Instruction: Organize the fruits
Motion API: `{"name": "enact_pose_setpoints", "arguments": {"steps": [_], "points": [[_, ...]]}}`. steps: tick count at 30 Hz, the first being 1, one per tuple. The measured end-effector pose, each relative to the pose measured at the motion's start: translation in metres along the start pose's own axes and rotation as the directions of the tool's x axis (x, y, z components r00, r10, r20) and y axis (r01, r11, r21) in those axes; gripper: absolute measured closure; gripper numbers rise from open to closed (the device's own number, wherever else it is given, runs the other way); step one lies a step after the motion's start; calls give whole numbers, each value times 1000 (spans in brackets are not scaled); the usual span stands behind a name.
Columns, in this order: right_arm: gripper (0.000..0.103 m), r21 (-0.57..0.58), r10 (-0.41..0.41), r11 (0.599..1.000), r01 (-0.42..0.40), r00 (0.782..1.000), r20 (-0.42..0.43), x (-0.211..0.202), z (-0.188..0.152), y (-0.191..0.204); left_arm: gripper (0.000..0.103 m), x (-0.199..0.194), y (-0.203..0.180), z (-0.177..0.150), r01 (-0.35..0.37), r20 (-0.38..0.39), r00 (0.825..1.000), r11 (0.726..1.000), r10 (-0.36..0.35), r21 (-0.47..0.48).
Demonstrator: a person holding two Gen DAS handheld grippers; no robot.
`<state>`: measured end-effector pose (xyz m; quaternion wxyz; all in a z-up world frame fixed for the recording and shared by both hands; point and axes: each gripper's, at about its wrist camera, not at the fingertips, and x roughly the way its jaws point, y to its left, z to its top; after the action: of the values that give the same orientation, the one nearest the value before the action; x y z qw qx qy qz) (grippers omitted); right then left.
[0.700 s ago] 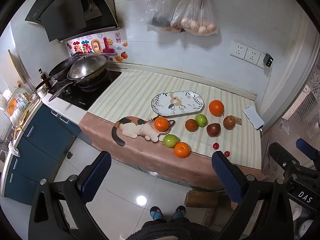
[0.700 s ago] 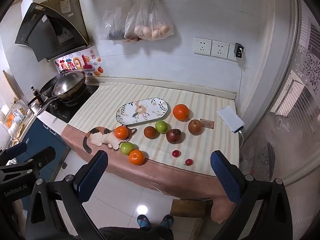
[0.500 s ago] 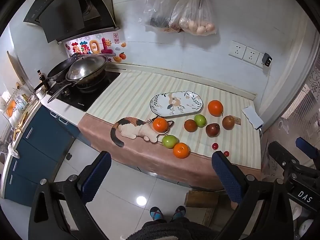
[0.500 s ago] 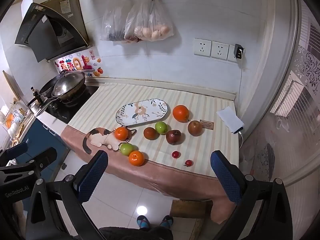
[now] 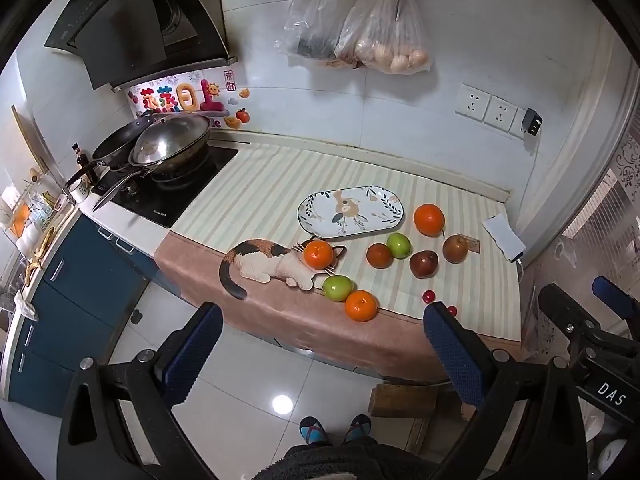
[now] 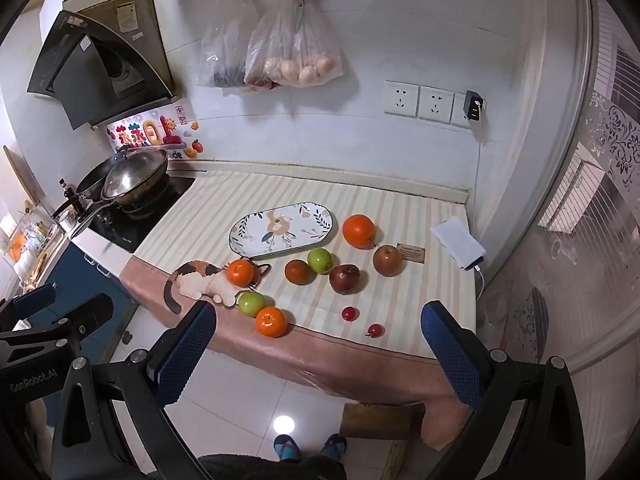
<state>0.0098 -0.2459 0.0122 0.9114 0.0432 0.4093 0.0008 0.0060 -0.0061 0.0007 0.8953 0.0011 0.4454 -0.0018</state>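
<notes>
An empty oval patterned plate (image 5: 350, 211) (image 6: 281, 229) lies on the striped counter cloth. Around it lie three oranges (image 5: 429, 220) (image 6: 359, 231), two green apples (image 5: 398, 245) (image 6: 320, 260), several brown and dark red fruits (image 5: 423, 264) (image 6: 344, 278) and two small red fruits (image 5: 429, 296) (image 6: 349, 313). My left gripper (image 5: 322, 354) is open and empty, held back over the floor in front of the counter. My right gripper (image 6: 318, 350) is open and empty, also short of the counter's front edge.
A stove with a lidded wok (image 5: 170, 148) (image 6: 134, 176) stands at the left. A white power bank (image 6: 458, 242) and a small card (image 6: 410, 251) lie at the counter's right. Plastic bags (image 6: 294, 60) and scissors hang on the wall. My feet (image 5: 334, 428) are on the tiled floor.
Both views have shifted very slightly; the grippers stay open and nothing on the counter has moved.
</notes>
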Motion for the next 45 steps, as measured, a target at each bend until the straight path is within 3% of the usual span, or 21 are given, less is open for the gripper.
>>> {"name": "enact_pose_setpoints", "arguments": {"steps": [45], "points": [[0, 1, -1, 1000, 1, 1000, 11, -9, -2, -2, 0, 1, -3, 3, 0, 3, 1000, 1000, 0, 3]]}}
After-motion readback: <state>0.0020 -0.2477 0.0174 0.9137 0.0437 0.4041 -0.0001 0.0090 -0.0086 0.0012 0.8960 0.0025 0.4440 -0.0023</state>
